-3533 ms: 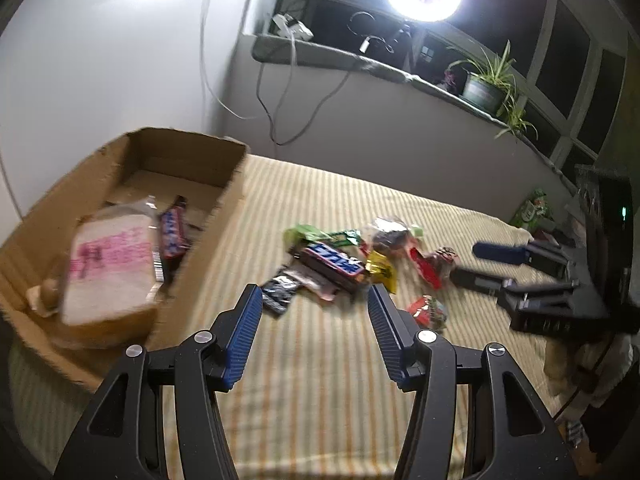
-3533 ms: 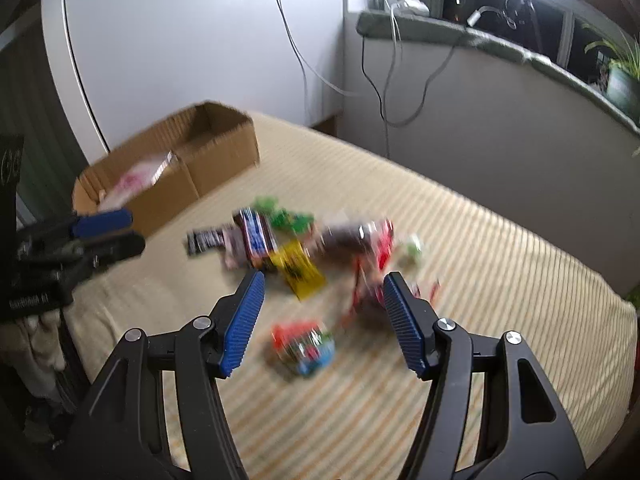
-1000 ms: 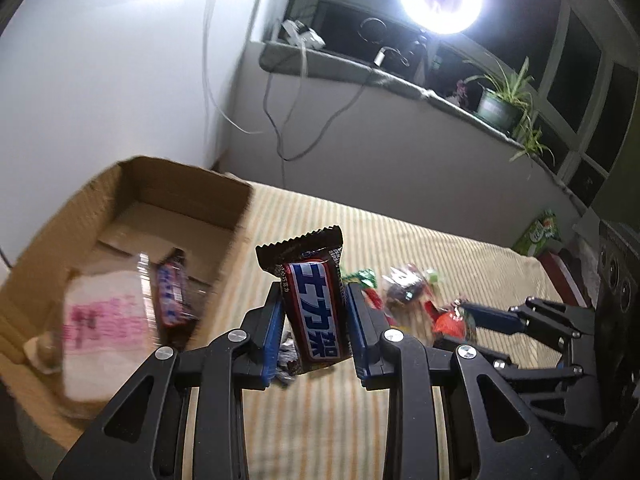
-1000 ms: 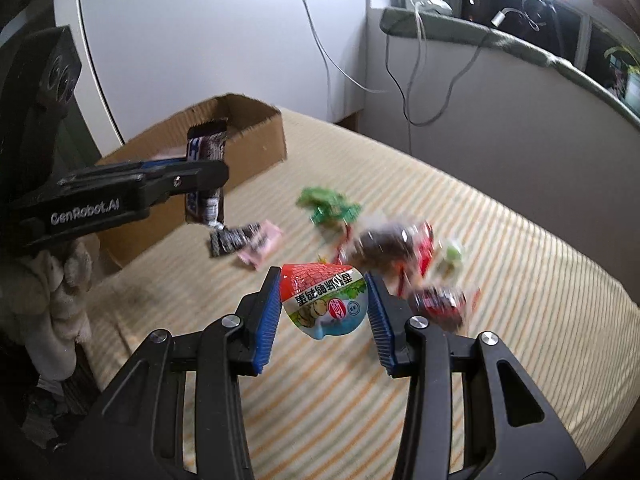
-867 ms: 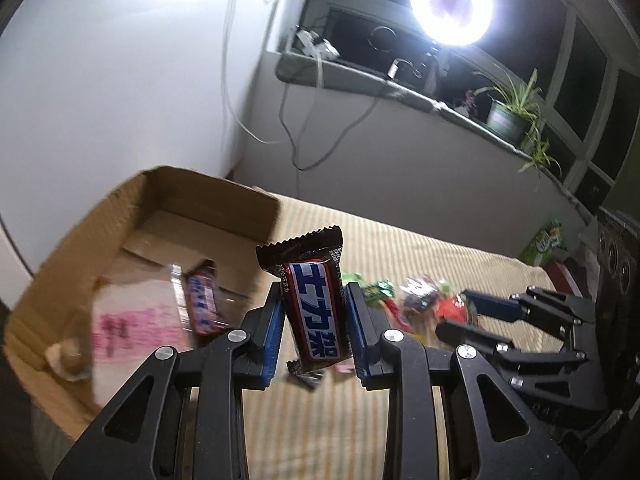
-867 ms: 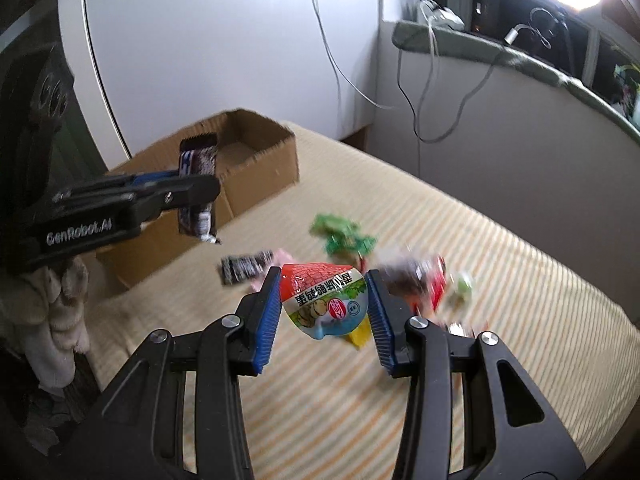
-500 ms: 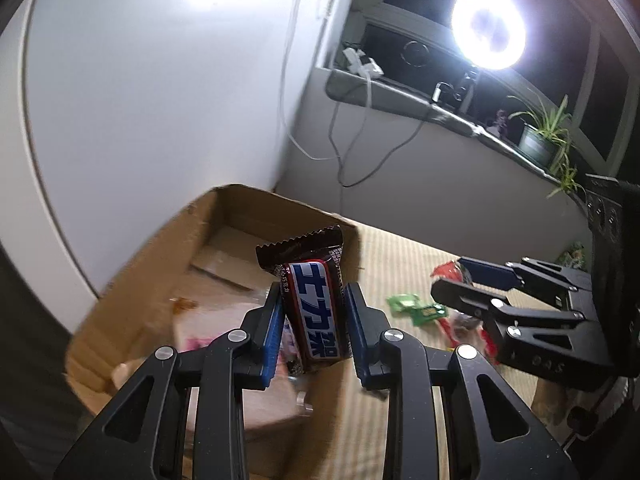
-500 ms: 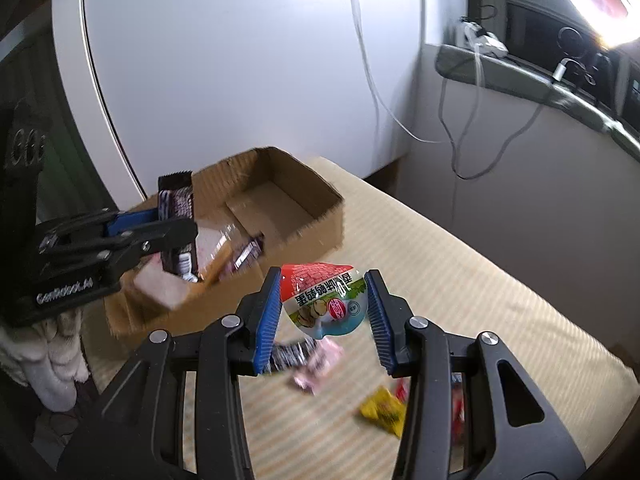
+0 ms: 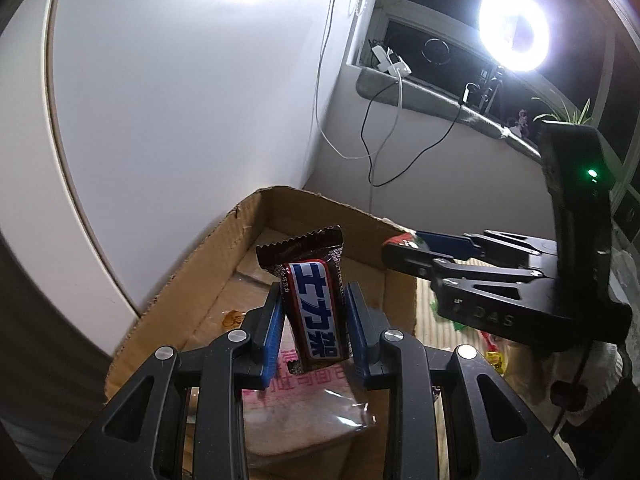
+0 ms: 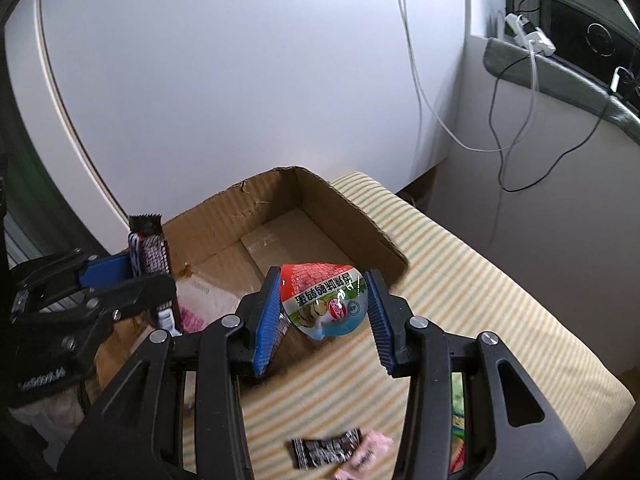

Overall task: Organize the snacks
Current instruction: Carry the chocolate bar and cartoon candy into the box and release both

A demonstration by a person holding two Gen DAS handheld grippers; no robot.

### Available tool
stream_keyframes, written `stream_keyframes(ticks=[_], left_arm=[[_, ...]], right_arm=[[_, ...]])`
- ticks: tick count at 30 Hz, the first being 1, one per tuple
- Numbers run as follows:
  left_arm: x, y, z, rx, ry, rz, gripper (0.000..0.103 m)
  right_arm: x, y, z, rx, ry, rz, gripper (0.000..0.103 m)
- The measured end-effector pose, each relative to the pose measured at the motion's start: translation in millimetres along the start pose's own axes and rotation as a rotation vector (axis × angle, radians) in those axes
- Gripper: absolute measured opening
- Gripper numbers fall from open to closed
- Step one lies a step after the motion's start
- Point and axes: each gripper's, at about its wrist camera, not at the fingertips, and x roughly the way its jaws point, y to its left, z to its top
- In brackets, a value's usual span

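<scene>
Dropping both snacks needs height: cardboard box [image 10: 352, 216] sits on striped table [image 10: 500, 320]. Left gripper [image 9: 314, 320] pinches choc bar [image 9: 316, 312] above box interior; right gripper [image 10: 324, 312] squeezes red-blue pouch [image 10: 322, 300] above near wall. Release w/ room: bread bag [image 9: 304, 412] fills near end, far end free.

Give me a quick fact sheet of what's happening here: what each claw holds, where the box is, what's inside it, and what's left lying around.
left gripper: shut on the chocolate bar, held upright above the box
right gripper: shut on the round snack pack, near the box's edge
cardboard box: open, sitting on the striped cloth
inside the box: a clear bag with pink print
left outside: a dark wrapper and a pink wrapper on the cloth
stage: both snacks carried, neither released yet
</scene>
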Motion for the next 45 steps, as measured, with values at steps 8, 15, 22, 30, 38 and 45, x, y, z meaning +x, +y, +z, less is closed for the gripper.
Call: stream_keyframes(ticks=[8, 15, 22, 30, 38, 45], left_arm=[[0.2, 2.4, -0.7, 0.011, -0.001, 0.014, 0.028], [3.3, 0.7, 1.5, 0.009, 0.002, 0.027, 0.029], [-0.2, 1.5, 0.2, 0.017, 0.002, 0.035, 0.03], [-11.8, 5.2, 1.1, 0.012, -0.024, 0.057, 0.04], [-30.7, 4.6, -0.7, 0.003, -0.056, 0.052, 0.053], [-49.3, 4.7, -3.1, -0.02, -0.084, 0.055, 0.054]], right_arm=[[18.8, 7.3, 4.8, -0.007, 0.02, 0.014, 0.043], [19.8, 8.1, 5.6, -0.015, 0.026, 0.014, 0.044], [14.9, 9.8, 5.8, -0.029, 0.023, 0.004, 0.049], [-2.5, 6.0, 4.4, -0.021, -0.006, -0.018, 0.063], [-33.3, -1.8, -3.6, -0.003, -0.037, -0.031, 0.067], [-65.6, -11.1, -19.4, 0.009, -0.062, -0.055, 0.067]])
